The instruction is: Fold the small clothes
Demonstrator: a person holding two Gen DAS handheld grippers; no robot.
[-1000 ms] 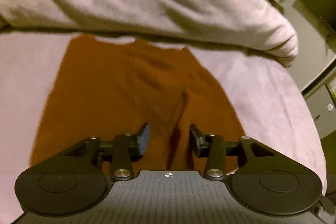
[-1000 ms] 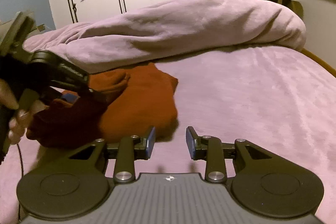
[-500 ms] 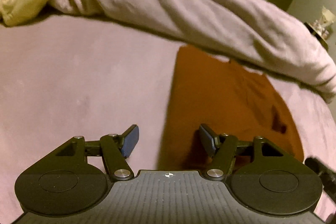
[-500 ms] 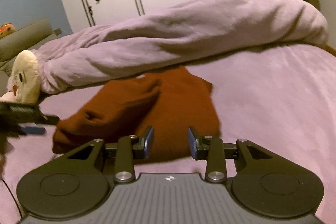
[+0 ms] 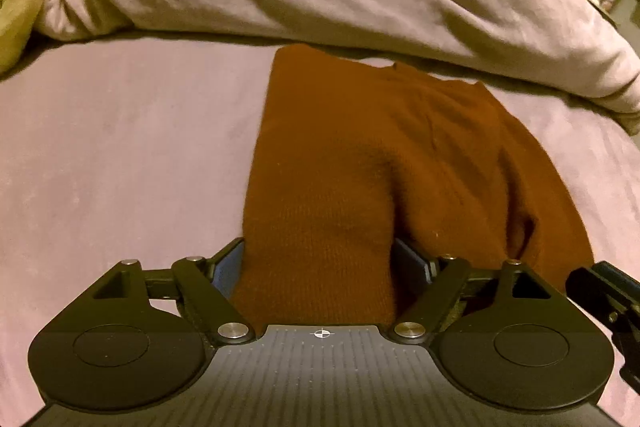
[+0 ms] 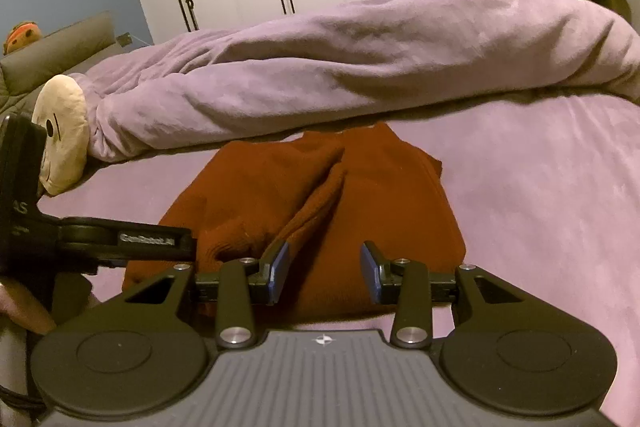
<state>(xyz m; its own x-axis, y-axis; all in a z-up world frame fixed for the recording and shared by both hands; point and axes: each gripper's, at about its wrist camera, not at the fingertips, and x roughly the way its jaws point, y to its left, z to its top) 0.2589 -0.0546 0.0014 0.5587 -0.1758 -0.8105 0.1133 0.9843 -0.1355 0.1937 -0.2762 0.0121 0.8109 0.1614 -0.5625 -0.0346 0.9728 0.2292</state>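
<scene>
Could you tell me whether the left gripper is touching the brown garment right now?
Touching. In the left wrist view a fold of the garment fills the left gripper, its edges meeting both open jaws.

low wrist views, shared sweater (image 5: 360,163)

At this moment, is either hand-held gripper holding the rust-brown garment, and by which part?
Nothing is clamped. The left hand-held gripper stands open around the rust-brown garment's near folded edge; the right hand-held gripper is open above it.
</scene>
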